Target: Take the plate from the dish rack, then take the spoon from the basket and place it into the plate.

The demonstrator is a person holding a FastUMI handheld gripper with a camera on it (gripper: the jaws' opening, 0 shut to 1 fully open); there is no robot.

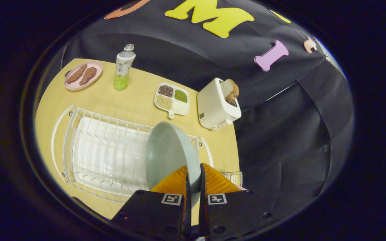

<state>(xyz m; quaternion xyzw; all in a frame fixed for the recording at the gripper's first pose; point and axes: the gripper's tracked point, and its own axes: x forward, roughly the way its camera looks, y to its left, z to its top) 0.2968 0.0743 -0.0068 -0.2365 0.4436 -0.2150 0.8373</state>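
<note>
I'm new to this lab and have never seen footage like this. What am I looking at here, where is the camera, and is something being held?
The camera rides on a handheld two-finger claw and looks forward along its fingers, which show at the bottom. A person carries it; there is no robot arm. The fingers are closed on the rim of a pale grey-green plate, held on edge above a white wire dish rack. Beyond it, on the wooden table, are a pink dish with brown food, a bottle of green drink, a divided tray of beans and grains, and a white toaster with bread sticking out. A wire basket's corner peeks out by the fingers.
</note>
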